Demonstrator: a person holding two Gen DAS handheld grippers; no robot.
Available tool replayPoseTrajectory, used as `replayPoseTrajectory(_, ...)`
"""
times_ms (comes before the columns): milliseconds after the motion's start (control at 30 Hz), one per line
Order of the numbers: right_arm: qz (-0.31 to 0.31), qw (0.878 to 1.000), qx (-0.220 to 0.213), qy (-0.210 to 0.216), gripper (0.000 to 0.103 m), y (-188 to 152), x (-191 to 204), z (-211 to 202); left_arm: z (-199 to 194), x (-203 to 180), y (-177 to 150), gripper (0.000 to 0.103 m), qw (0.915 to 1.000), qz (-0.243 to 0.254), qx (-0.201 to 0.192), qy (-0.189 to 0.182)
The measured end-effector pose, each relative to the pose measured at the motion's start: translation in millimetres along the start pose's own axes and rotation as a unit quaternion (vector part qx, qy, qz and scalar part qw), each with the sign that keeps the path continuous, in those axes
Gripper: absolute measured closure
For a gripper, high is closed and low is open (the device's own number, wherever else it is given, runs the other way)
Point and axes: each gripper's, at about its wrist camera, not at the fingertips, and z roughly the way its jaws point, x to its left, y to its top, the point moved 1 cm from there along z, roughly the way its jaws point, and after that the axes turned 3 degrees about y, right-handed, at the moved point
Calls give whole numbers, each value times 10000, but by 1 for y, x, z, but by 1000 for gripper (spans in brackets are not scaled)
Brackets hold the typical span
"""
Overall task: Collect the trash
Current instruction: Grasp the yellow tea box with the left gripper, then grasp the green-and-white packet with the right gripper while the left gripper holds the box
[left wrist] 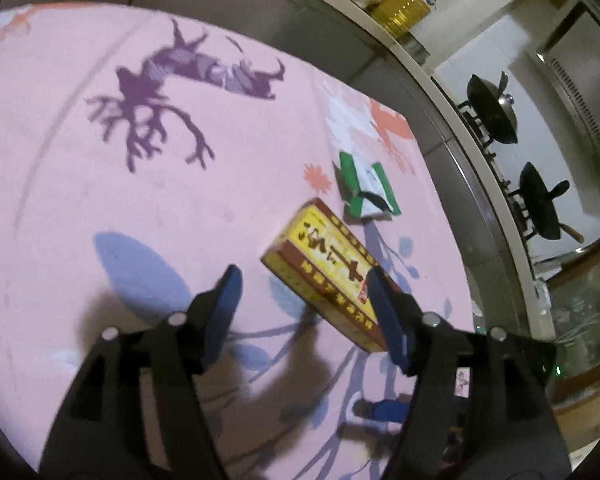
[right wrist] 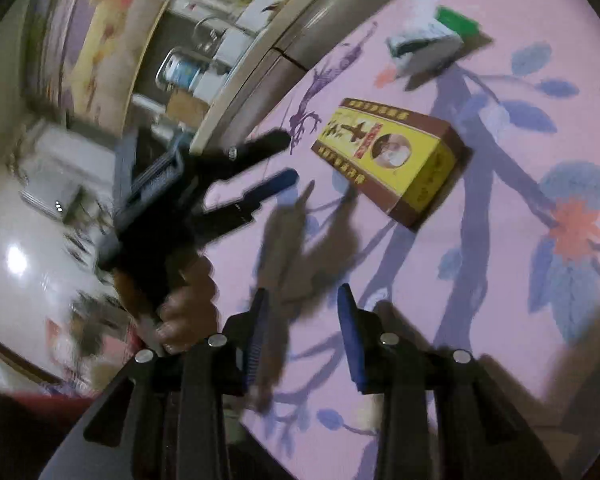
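A yellow and brown carton [left wrist: 325, 273] lies flat on the pink flowered tablecloth [left wrist: 140, 184]. It also shows in the right wrist view [right wrist: 392, 158]. A green and white crumpled packet [left wrist: 366, 190] lies just beyond it, also seen in the right wrist view [right wrist: 428, 42]. My left gripper [left wrist: 304, 280] is open above the cloth, its right finger over the carton's near end; it shows from the side in the right wrist view [right wrist: 288, 158]. My right gripper [right wrist: 302, 296] is open and empty, hovering above the cloth short of the carton.
A steel counter edge [left wrist: 432, 92] runs past the table's far side, with two black pans [left wrist: 492, 108] on a stove and jars [left wrist: 400, 8] on a shelf. A hand [right wrist: 184, 312] holds the left gripper. A small blue object [left wrist: 388, 412] lies near the table's edge.
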Motion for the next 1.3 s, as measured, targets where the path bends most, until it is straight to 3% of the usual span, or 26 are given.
replayPoseTrajectory(100, -416, 9967, -602, -349, 69, 2, 10, -26, 2, -23, -1, 19, 9988, 370, 40, 331)
replayPoseTrajectory(200, -353, 9878, -1348, -700, 69, 18, 3, -55, 22, -47, -1, 19, 9952, 606, 312, 703)
replayPoseTrajectory(267, -337, 9808, -1604, -1060, 69, 35, -7, -63, 34, -57, -4, 19, 9927, 617, 531, 893)
replayPoseTrajectory(333, -361, 9741, -1663, -1492, 69, 49, -14, -56, 36, -59, -7, 19, 9935, 429, 533, 905)
replayPoseTrajectory(400, -552, 9622, -1489, -2212, 72, 63, -23, -39, 36, -56, -8, 19, 9933, 296, 549, 975)
replayPoseTrajectory(467, -766, 9588, -1203, -2458, 73, 67, -26, -22, 35, -50, -7, 19, 9919, 200, 549, 1128)
replayPoseTrajectory(567, -1038, 9616, -899, -2375, 73, 53, -19, -1, 35, -44, -4, 19, 9901, 147, 520, 1297)
replayPoseTrajectory(667, -1439, 9711, -546, -1823, 73, 27, 8, 26, 38, -39, -4, 19, 9859, 236, 458, 1593)
replayPoseTrajectory(800, -1649, 9671, -561, -1854, 73, 16, 18, 20, 40, -37, -12, 19, 9819, 504, 453, 1769)
replayPoseTrajectory(967, -848, 9684, -1243, -1989, 73, 38, -14, -36, 30, -36, -22, 19, 9772, 993, 204, 1865)
replayPoseTrajectory(1067, -81, 9679, -1692, -1855, 73, 66, -39, -63, 26, -41, -31, 19, 9704, 1477, 44, 1912)
replayPoseTrajectory(1167, 95, 9652, -1869, -1828, 73, 93, -50, -73, 23, -51, -41, 18, 9572, 2090, -146, 1997)
replayPoseTrajectory(1233, 301, 9674, -1820, -1733, 73, 116, -62, -67, 23, -57, -48, 18, 9437, 2525, -268, 2119)
replayPoseTrajectory(1300, 532, 9708, -1678, -1632, 73, 140, -74, -51, 24, -60, -51, 18, 9362, 2732, -356, 2185)
